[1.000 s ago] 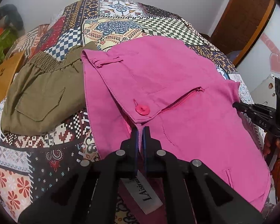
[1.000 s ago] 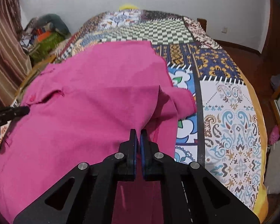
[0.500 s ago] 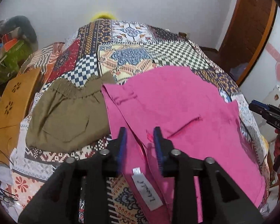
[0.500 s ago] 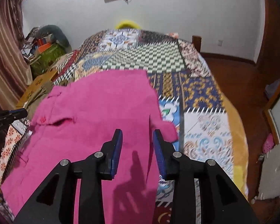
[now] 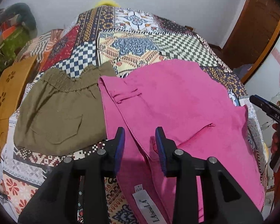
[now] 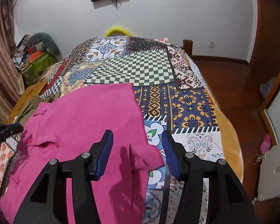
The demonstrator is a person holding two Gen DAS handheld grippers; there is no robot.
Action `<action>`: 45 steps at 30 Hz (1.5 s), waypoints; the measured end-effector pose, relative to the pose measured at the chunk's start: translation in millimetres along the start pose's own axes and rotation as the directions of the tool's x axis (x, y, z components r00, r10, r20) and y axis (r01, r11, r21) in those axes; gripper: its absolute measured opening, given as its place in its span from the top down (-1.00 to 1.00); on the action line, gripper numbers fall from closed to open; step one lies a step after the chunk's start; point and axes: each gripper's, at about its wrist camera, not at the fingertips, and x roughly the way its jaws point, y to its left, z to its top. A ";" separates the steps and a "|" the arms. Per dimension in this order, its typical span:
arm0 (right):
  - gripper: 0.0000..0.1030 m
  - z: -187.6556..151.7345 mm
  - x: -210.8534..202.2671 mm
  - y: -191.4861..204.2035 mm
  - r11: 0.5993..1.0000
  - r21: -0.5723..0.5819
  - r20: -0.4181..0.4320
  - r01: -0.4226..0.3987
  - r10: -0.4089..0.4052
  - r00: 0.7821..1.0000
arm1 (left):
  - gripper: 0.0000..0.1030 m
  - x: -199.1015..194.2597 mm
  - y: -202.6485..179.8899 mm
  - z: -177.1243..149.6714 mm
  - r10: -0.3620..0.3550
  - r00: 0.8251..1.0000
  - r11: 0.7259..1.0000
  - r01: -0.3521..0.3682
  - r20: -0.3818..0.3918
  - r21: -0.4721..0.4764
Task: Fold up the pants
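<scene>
Pink pants [image 5: 177,108] lie folded on the patchwork bedspread [image 5: 132,37], waistband and white label toward me. They also show in the right wrist view [image 6: 87,119], with a loose corner flap [image 6: 145,156] near the bed's right side. My left gripper [image 5: 140,145] is open and empty, raised above the waistband. My right gripper [image 6: 138,151] is open and empty, raised above the flap. The right gripper also shows at the left wrist view's right edge [image 5: 270,110].
Folded olive-green shorts [image 5: 57,110] lie left of the pink pants. An orange-brown board [image 5: 7,93] leans at the bed's left side. Clutter [image 6: 37,56] is piled by the far left wall. Wooden floor [image 6: 233,85] lies right of the bed.
Both grippers were shut on the pink pants a second ago. They opened, let go and pulled back and up. The pants now lie flat on the bed.
</scene>
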 end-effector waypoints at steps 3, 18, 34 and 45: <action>0.03 1.4 17.3 -0.9 1.000 -0.006 -0.031 -0.017 0.017 0.999 | 0.35 11.9 2.9 -1.1 -0.009 1.000 1.000 0.008 -0.028 -0.010; 0.54 -10.5 71.0 -3.0 0.998 -0.040 -0.137 -0.039 0.033 0.990 | 0.40 31.4 -3.0 7.5 -0.036 0.999 0.999 0.036 -0.008 0.026; 0.89 -11.2 68.8 2.8 0.997 -0.070 -0.110 -0.025 0.017 0.994 | 0.94 31.9 0.0 11.6 0.018 0.999 0.998 -0.020 0.041 0.052; 0.82 -6.2 65.9 7.9 0.997 -0.077 -0.160 -0.015 0.002 0.987 | 0.90 21.1 0.4 10.6 0.010 1.000 0.999 -0.010 0.009 0.044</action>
